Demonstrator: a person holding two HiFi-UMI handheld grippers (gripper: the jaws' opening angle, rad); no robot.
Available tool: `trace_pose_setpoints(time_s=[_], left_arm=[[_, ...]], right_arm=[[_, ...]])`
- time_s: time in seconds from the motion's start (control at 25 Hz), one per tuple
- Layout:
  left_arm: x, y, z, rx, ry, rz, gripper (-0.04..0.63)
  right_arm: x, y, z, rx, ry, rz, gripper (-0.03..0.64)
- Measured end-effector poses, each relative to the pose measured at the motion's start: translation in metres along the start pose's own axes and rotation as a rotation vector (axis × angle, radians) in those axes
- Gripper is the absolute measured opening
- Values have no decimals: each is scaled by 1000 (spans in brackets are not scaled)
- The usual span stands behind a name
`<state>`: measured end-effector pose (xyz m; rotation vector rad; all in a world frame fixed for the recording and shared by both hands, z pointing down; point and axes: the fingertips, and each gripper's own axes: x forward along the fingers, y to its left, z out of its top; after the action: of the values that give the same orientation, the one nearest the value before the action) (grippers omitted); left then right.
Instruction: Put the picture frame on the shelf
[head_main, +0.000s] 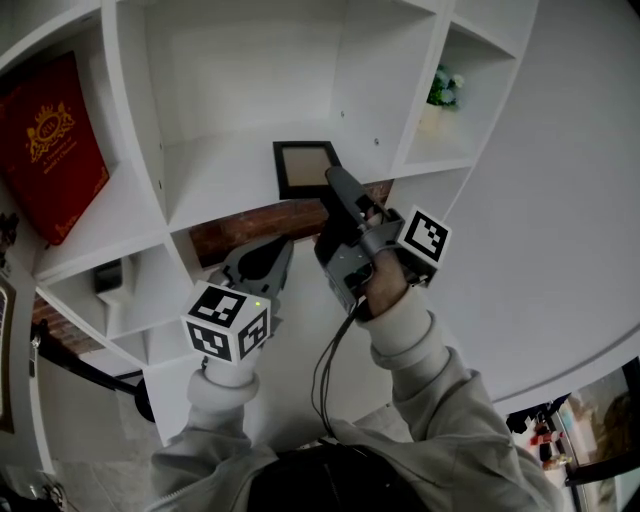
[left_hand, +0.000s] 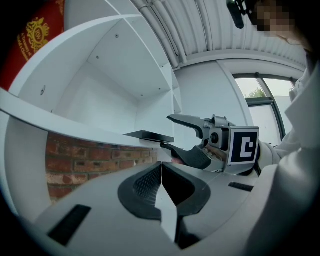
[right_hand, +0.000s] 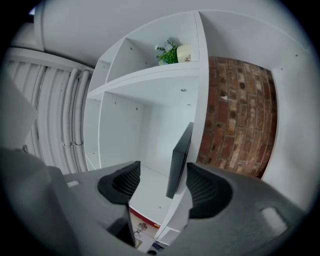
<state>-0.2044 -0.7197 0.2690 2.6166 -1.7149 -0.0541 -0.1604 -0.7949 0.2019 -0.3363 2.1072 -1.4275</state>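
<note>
- Currently R hand (head_main: 385, 285), grey sleeve, is reaching fwd w/ the right gripper (head_main: 328, 195) pointing at the white shelf (head_main: 220, 170). Its claw is gaping wide, clamping nothing.
- Picture frame (head_main: 305, 168) is lying flat on the shelf board in the middle compartment, near edge sitting between the spread jaws.
- Left gripper (head_main: 265, 255) is hanging lower, just beside the R one, aiming at the brick wall (head_main: 250, 232) under that board. Jaws are pressing together, empty.
- Left gripper view is showing the right gripper (left_hand: 167, 132) side-on, jaws above & below the frame's (left_hand: 147, 135) corner.
- Right gripper view is showing the frame (right_hand: 180, 157) edge-on, closer to one jaw.
- Head view alone is showing the frame's pale face, plus a red book (head_main: 50, 140) & small plant (head_main: 443, 88) in other compartments.
</note>
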Motion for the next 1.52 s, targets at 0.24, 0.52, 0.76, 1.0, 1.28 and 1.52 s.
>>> trace_pose_setpoints(time_s=[0.24, 0.52, 0.76, 1.0, 1.28, 1.52], left_arm=[[-14, -19, -4, -2, -3, -15, 5], [-31, -60, -36, -23, -5, -43, 5], [-59, -106, -69, -74, 0, -62, 5], [-98, -140, -93, -121, 4, -34, 5], [-135, -162, -110, -150, 22, -3, 5], [-150, -168, -112, -141, 32, 16, 5]], right_arm=[[-38, -6, -21, -95, 21, -23, 299], [-108, 0, -66, -505, 93, -8, 162], [-175, -18, -101, -767, 84, -137, -2], [-225, -29, -133, -774, 63, -219, -3], [-253, -22, -164, -763, 70, -227, -3], [-261, -12, -176, -766, 76, -208, -3]])
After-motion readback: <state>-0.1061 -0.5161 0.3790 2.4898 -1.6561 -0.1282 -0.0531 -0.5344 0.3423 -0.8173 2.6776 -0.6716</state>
